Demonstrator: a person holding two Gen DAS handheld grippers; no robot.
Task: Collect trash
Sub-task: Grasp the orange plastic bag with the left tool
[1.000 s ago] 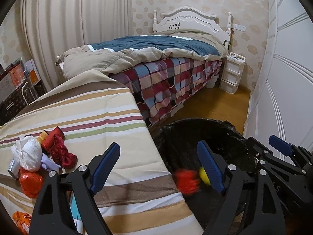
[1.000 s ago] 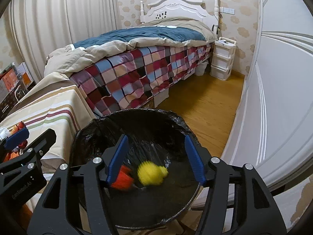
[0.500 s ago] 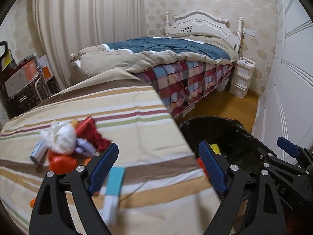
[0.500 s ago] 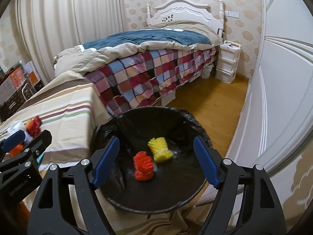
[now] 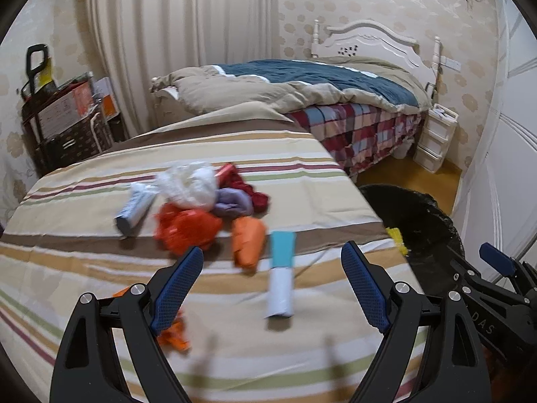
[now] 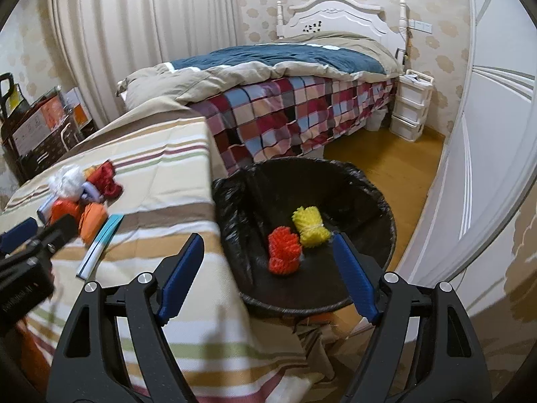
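Now I'm swinging both empty grippers back to the striped cloth table (image 5: 302,342). Left gripper (image 5: 272,288) is gaping wide over the teal-and-white flat packet (image 5: 281,273); right gripper (image 6: 266,273) has just been opening, nothing between. Red and yellow yarn bundles (image 6: 297,238) are sitting in the black-lined bin (image 6: 386,231). Next: I'm lowering onto the packet; the crumpled wrapper pile (image 5: 198,205) is waiting beyond.

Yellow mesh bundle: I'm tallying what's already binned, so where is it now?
In the right wrist view the yellow mesh bundle lies inside the black-lined trash bin right of the striped table, touching the red mesh bundle.
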